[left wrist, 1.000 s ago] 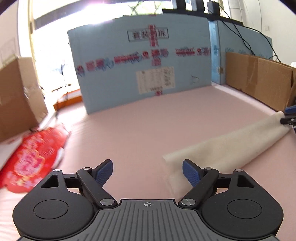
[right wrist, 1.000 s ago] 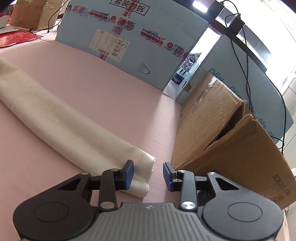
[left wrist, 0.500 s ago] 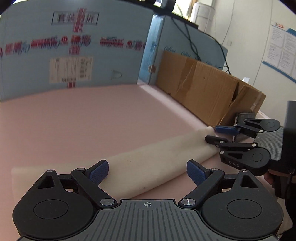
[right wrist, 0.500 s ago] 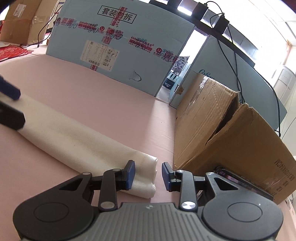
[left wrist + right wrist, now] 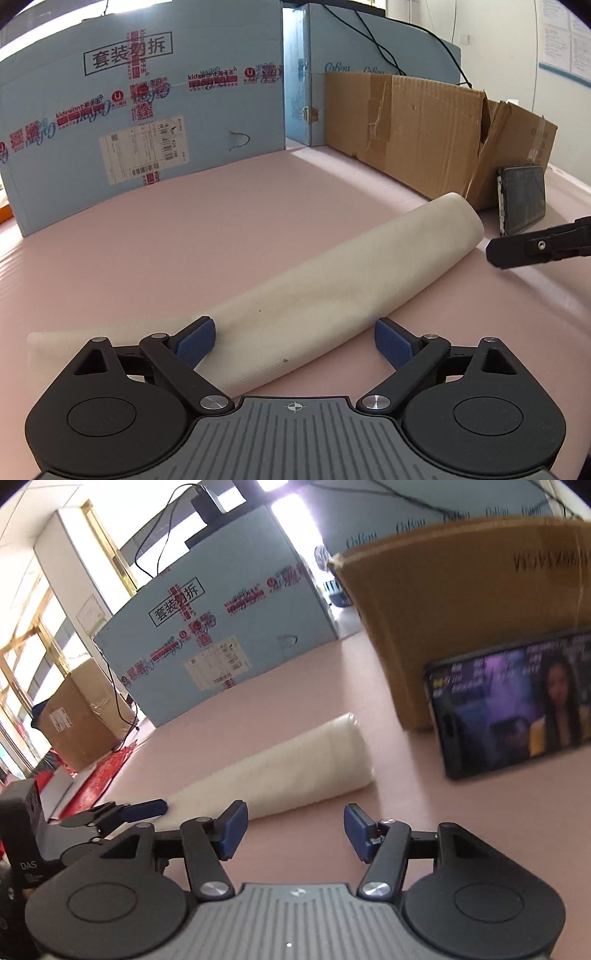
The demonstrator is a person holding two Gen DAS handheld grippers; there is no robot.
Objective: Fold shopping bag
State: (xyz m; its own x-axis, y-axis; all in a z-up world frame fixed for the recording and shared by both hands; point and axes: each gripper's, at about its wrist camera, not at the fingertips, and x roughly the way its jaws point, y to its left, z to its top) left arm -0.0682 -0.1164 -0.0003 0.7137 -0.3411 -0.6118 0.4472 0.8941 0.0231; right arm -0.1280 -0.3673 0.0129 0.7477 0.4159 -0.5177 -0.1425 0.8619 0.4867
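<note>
The cream shopping bag (image 5: 332, 284) lies folded into a long narrow strip on the pink table (image 5: 258, 206), running from near left to far right. My left gripper (image 5: 294, 343) hovers wide open over its near part. Its left pad is above the cloth and its right pad is above bare table. In the right wrist view the bag (image 5: 295, 771) ends just beyond my right gripper (image 5: 295, 830). The right gripper's jaws are opening with nothing between them. The left gripper (image 5: 122, 812) shows at that view's left edge, at the bag's other end. One right finger (image 5: 535, 247) shows beyond the bag's far end.
Blue printed cardboard panels (image 5: 147, 122) wall off the back of the table. A torn brown cardboard box (image 5: 424, 136) stands along the right side, with a lit phone (image 5: 517, 709) leaning against it. A red bag (image 5: 99, 779) and another brown box (image 5: 81, 723) sit at the far left.
My right gripper drew back from the bag's end, rolled over and spread its jaws. My left gripper swung round and settled over the bag's near part.
</note>
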